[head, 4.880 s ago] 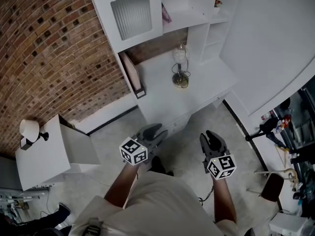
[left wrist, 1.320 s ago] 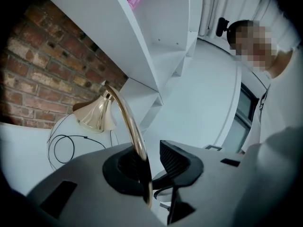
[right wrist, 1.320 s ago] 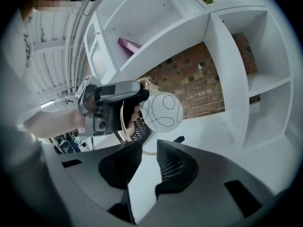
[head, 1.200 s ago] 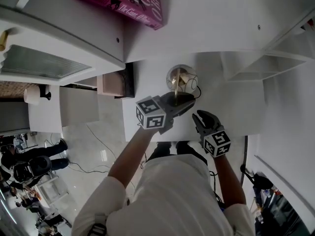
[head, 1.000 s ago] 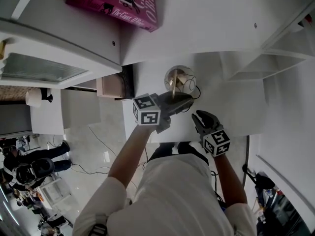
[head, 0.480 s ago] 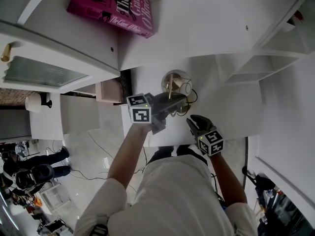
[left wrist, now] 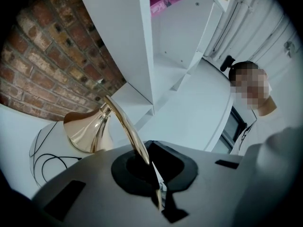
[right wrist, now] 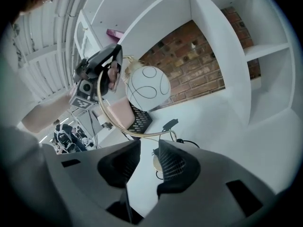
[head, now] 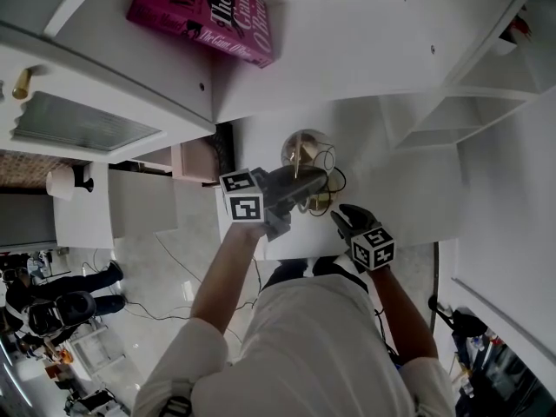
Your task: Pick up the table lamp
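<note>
while one grip already has the lamp, desk (head: pixel 408 198): white top under shelves, lamp near its front edge.
table lamp (head: pixel 304 146): globe on top, brass stem arcs down to base.
left gripper (head: pixel 313 181): clamped tight on stem (left wrist: pixel 124 122).
right gripper (head: pixel 341 219): jaws opening, nothing pinched; the nearer one to the base.
base (right wrist: pixel 155 163): ahead and below right jaws, in line with their gap.

A magenta book (head: pixel 204 11) sits on 1 upper shelf of the white desk hutch (head: pixel 347 50). To its left, a ribbed-glass cabinet door (head: pixel 78 122) carries a brass knob (head: pixel 22 83). A pink file box (head: pixel 195 156) stands at the desk's left end, with a brick wall (left wrist: pixel 42 65) behind.
</note>
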